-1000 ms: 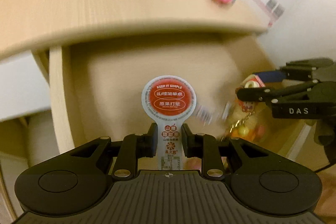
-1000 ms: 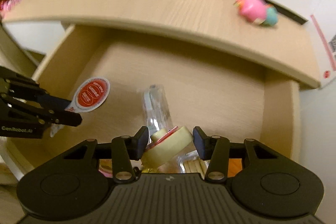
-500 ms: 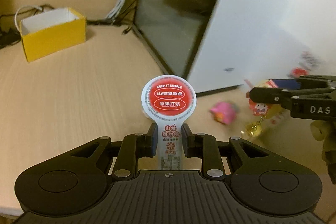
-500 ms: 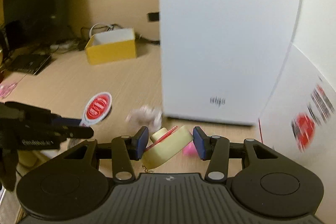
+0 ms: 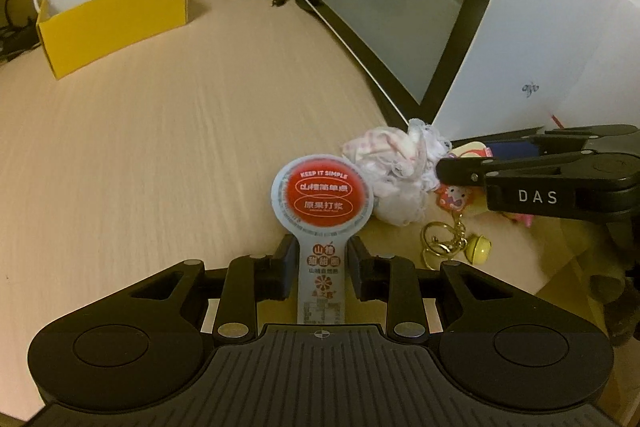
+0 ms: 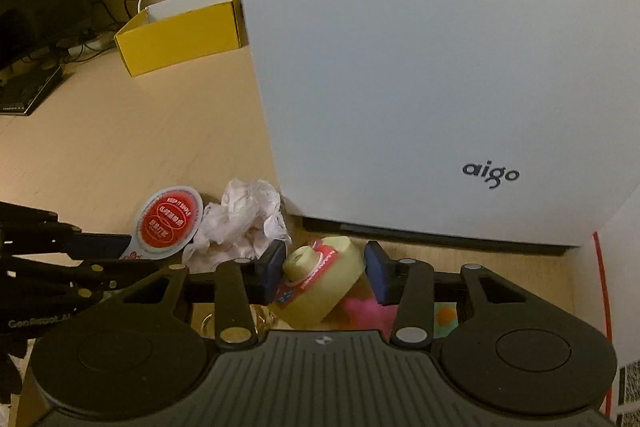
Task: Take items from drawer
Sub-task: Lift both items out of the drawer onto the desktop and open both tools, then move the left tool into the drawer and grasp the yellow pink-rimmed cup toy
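My left gripper [image 5: 322, 259] hovers low over the wooden desk [image 5: 160, 147]. A red-and-white snack packet [image 5: 322, 195] stands upright with its stem between the fingers. The jaws are opening and thin gaps show beside the stem. In the right wrist view the same packet [image 6: 170, 221] sits at the tips of the left gripper [image 6: 120, 247]. My right gripper [image 6: 324, 267] is closing on a pale yellow keychain toy [image 6: 320, 283], pinched at a tilt. In the left wrist view the right gripper [image 5: 448, 157] is at the right, with a charm [image 5: 452, 199] and yellow bell [image 5: 478, 249] dangling below it. The drawer is out of view.
A crumpled white cloth [image 5: 396, 163] lies on the desk between the two grippers. A pink toy [image 6: 360, 311] lies under the right gripper. A white computer case [image 6: 440, 67] stands close ahead. A yellow open box [image 5: 116, 15] and cables sit at the back left.
Both grippers rose out of the drawer and moved over the desktop with their items. The left fingers now stand slightly wider around the packet stem.
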Demonstrator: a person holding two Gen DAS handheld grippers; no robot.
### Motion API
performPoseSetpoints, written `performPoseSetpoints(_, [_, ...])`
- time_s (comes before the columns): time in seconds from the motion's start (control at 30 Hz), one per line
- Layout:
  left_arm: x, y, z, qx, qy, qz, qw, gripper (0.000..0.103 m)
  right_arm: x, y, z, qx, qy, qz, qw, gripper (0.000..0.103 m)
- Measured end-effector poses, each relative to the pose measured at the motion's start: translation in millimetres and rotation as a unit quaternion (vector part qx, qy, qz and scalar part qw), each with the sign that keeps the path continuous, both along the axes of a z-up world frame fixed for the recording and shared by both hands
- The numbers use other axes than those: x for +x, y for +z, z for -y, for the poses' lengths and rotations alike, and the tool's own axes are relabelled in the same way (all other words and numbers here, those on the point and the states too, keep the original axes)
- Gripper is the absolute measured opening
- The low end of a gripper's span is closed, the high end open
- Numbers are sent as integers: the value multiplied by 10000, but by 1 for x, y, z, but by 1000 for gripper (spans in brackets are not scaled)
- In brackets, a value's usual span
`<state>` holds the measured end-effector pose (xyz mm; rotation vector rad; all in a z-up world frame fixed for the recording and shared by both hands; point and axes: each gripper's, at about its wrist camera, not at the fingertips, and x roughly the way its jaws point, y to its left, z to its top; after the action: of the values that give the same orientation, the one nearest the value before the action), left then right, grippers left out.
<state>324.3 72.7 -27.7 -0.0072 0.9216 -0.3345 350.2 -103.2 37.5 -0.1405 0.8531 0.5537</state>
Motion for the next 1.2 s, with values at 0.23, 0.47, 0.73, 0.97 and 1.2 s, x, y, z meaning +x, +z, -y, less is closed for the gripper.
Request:
performPoseSetpoints(0.23, [-17,16,-8,-96,46,279,9996,30,-3,18,6,131,-150,212,9996,62])
performPoseSetpoints(0.47, [-73,38,-26,-303,-481,616,9965,30,-52,52,33,333,-364,824,9954,89])
performPoseSetpoints(0.73, [-127,-21,-7,-294,-1547,-772,9845,30,-129,45,66,448,-365,973,9936,103])
performPoseSetpoints(0.97, [-141,-75,16,-225,-2051,-2068,9564,30,-132,0,88,10,-465,-829,9955,85])
performPoseSetpoints(1.2, [-136,-87,16,-432,-1479,-2628,9525,30,-142,-32,88,-287,-521,-1304,9897,85])
